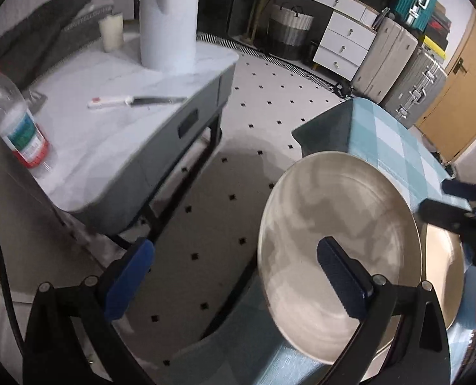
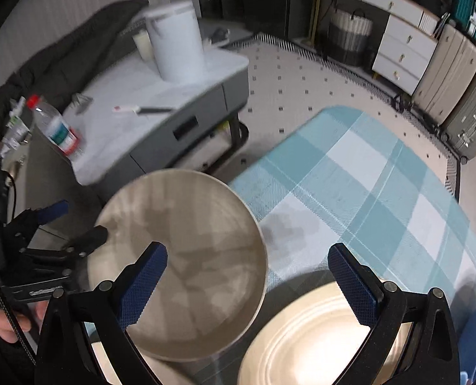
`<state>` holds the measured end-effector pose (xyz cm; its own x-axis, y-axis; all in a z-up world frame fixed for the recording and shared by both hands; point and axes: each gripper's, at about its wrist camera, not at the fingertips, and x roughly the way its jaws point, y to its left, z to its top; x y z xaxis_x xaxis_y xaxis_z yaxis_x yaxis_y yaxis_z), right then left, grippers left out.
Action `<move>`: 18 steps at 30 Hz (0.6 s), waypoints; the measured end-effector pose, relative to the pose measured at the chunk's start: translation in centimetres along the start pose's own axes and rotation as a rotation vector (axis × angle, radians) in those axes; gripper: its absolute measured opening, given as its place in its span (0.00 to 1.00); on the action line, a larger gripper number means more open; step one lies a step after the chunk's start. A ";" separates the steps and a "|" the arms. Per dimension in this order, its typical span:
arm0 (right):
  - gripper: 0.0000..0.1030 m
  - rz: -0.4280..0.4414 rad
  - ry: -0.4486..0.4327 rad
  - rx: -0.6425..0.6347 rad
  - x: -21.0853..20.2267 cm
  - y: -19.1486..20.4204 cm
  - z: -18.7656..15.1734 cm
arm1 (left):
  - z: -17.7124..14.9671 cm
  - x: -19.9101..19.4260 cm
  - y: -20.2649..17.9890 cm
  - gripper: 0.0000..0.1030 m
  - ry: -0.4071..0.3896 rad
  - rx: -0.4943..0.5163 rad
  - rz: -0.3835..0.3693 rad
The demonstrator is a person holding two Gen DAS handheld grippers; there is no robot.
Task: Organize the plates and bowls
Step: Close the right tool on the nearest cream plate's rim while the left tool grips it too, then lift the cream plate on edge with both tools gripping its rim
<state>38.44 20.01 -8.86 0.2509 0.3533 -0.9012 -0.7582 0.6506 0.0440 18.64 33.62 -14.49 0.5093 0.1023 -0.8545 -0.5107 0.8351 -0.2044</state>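
My left gripper (image 1: 234, 279) stands wide open, one pad over the tilted plate (image 1: 337, 250) at lower right. My right gripper (image 2: 254, 285) is open too, empty. I should close on the rim squarely before I stack it on the second plate (image 2: 305, 330).

Both wrist views look down close over the plate (image 1: 337, 250), sharing the side table (image 2: 160, 96).

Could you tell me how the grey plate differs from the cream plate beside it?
The grey plate is tilted, rim raised off the checked cloth; the cream plate lies flat on it. The grey plate looks dull grey-brown; the cream plate is bright, with clear concentric ridges. Both are round.
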 end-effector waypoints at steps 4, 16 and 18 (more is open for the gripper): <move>0.93 0.003 0.048 0.026 2.6 -0.8 0.3 | 0.1 0.8 0.3 0.98 0.020 -0.023 -0.034; 0.66 0.020 0.114 0.062 5.2 -1.4 0.2 | 0.4 2.2 1.1 0.91 0.076 -0.072 -0.103; 0.61 0.011 0.129 0.053 5.6 -1.4 0.1 | 0.4 2.4 1.0 0.86 0.083 -0.079 -0.109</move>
<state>40.96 21.10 -13.95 0.1606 0.2734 -0.9484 -0.7271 0.6826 0.0737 19.61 34.93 -16.52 0.5075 -0.0346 -0.8610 -0.5098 0.7935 -0.3324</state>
